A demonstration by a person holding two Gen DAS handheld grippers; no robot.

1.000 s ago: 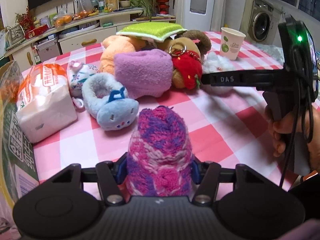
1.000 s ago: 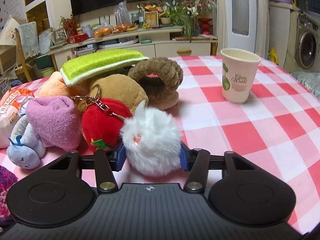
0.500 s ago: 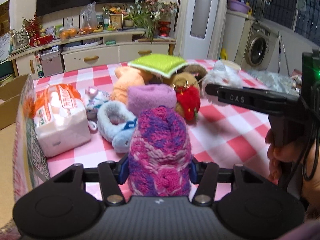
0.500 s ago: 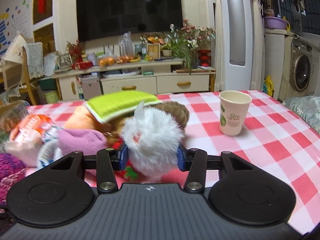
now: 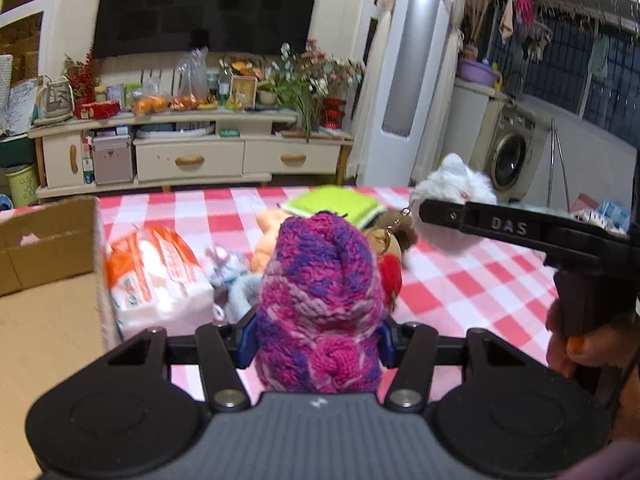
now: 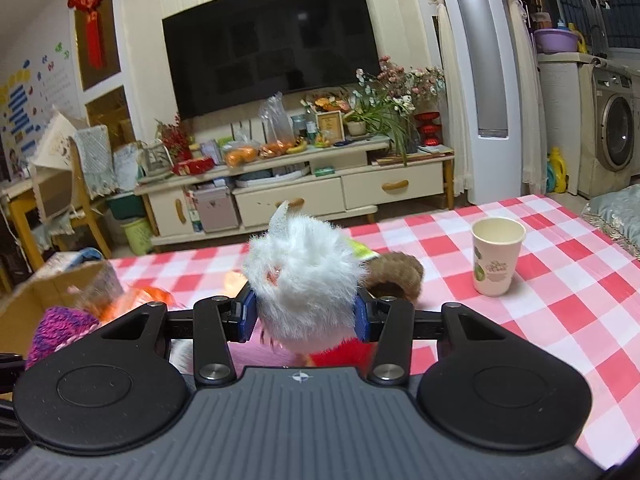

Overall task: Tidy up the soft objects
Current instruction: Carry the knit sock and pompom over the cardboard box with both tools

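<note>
My left gripper (image 5: 314, 338) is shut on a pink and purple knitted piece (image 5: 320, 292), held up above the checked table (image 5: 460, 292). My right gripper (image 6: 305, 314) is shut on a white fluffy toy (image 6: 304, 276), also lifted; in the left wrist view that toy (image 5: 456, 188) shows at the right, behind the right gripper's black arm. On the table lies a pile of soft things: a green pad (image 5: 332, 205), an orange plush (image 5: 266, 240), a brown plush (image 6: 400, 276), a red strawberry toy (image 5: 391, 278) and a pale blue slipper (image 5: 240, 294).
An open cardboard box (image 5: 48, 240) stands off the table's left edge. A tissue pack (image 5: 156, 276) lies at the table's left. A paper cup (image 6: 496, 260) stands at the right. A hand (image 5: 576, 344) grips the right tool. A TV cabinet (image 6: 300, 192) lies beyond.
Both grippers have risen from the table with their toys. The white toy has left the pile, and the views now look further over the table into the room.
</note>
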